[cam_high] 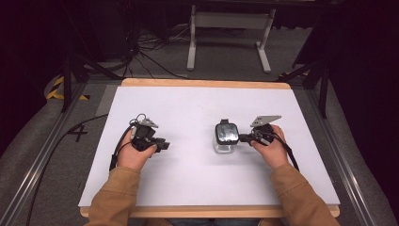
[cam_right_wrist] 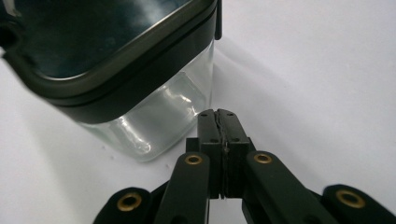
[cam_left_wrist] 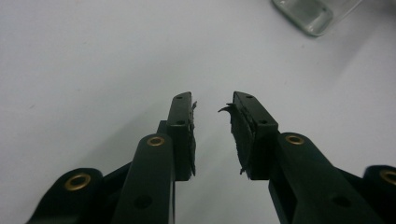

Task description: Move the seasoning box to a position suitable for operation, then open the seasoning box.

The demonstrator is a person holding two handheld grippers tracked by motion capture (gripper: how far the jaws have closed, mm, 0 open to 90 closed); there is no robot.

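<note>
A square clear glass container with a black-rimmed lid stands upright on the white table top, right of centre. In the right gripper view the container looms close, its lid overhead. My right gripper is shut, jaws pressed together with nothing between them, its tip just beside the container's glass wall. My left gripper rests on the table well to the left, open, with empty space between its worn pads. A corner of the container shows at the top right of the left gripper view.
The white table top has a wooden border. Beyond the far edge stand a metal frame stand and loose cables on the grey floor. Black rails run along both sides of the table.
</note>
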